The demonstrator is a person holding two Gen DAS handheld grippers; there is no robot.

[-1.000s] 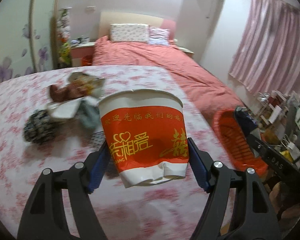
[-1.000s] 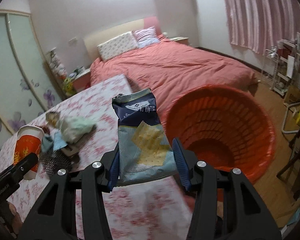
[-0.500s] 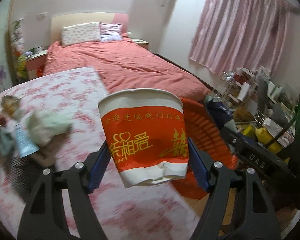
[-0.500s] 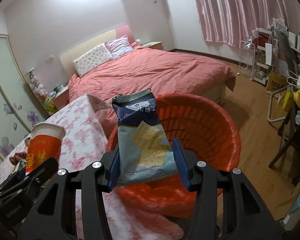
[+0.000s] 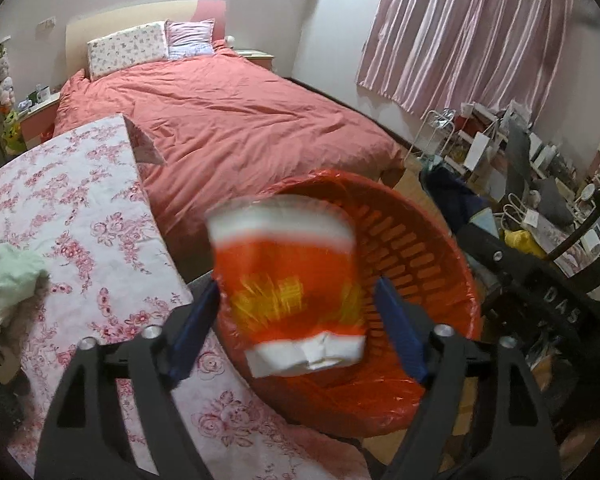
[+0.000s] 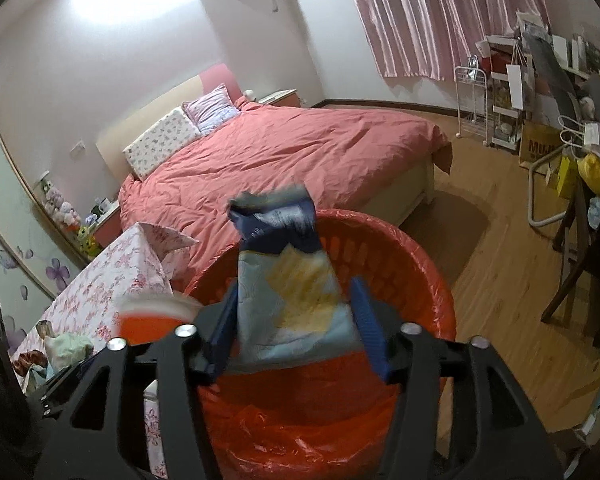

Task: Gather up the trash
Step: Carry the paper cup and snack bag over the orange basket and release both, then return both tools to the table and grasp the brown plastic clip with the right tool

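1. Both pieces of trash are looking blurred now, where half a second ago they were sitting sharp and tight in their pads, and gaps are showing beside them.
2. Left wrist view: the red-and-white paper cup is smearing between the blue pads of the left gripper. Its jaws are standing spread, with daylight on the cup's 3 o'clock side, so nothing is being pinched.
3. Behind the cup, from 12 to 4 o'clock, the orange basket with its plastic liner is gaping open beside the table.
4. At 9 o'clock the floral tablecloth is running off the frame, carrying a pale crumpled rag at its far edge.
5. The red bed is filling the 12 o'clock area, pink curtains are hanging at 2 o'clock, and the black body of the other gripper is crossing at 3 o'clock before a cluttered shelf.
6. Right wrist view: the blue snack bag is blurring between the fingers of the right gripper. These jaws are also standing apart, the right pad clear of the bag.
7. The bag is hanging directly over the basket's mouth, whose rim is arcing from 9 to 3 o'clock.
8. At 9 o'clock the cup's rim is peeking past the gripper's body, with the tablecloth corner above it.
9. Bare wooden floor is spreading at 3 o'clock.
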